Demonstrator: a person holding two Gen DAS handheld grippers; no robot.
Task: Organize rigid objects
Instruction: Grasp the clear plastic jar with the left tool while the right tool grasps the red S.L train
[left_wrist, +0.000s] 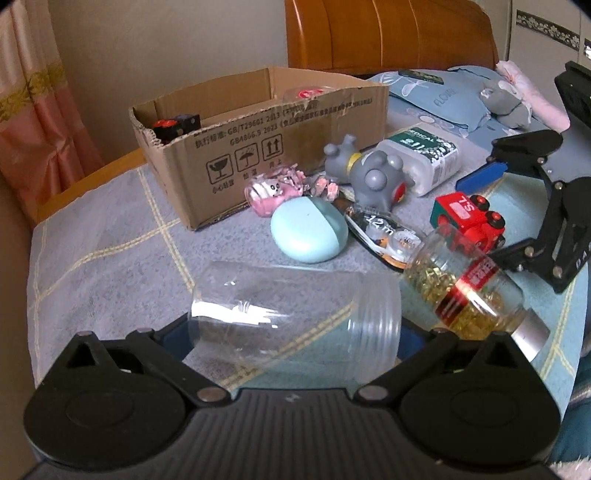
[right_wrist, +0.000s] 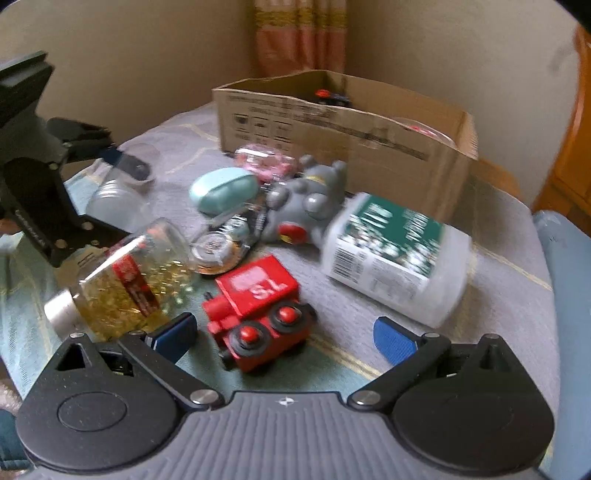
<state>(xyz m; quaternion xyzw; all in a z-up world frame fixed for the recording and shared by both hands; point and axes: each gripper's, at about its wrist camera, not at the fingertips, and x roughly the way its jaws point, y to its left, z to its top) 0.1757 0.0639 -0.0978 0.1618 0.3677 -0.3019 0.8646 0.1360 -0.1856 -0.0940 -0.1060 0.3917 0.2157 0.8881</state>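
A clear plastic jar (left_wrist: 295, 314) lies on its side between the fingers of my left gripper (left_wrist: 291, 332), which is closed around it; it also shows in the right wrist view (right_wrist: 118, 192). My right gripper (right_wrist: 284, 336) is open, its blue pads on either side of a red toy train (right_wrist: 258, 314), not touching it. The train also shows in the left wrist view (left_wrist: 469, 221). A bottle of yellow capsules (right_wrist: 122, 280) lies to the left of the train. An open cardboard box (left_wrist: 258, 144) stands at the back with a few items inside.
On the grey checked cloth (left_wrist: 110, 240) lie a light blue oval case (left_wrist: 310, 232), a grey toy animal (left_wrist: 369, 173), a white bottle with a green label (right_wrist: 395, 254), a pink item (left_wrist: 266, 195) and a blister pack (left_wrist: 384, 232). A pillow (left_wrist: 443, 96) lies behind.
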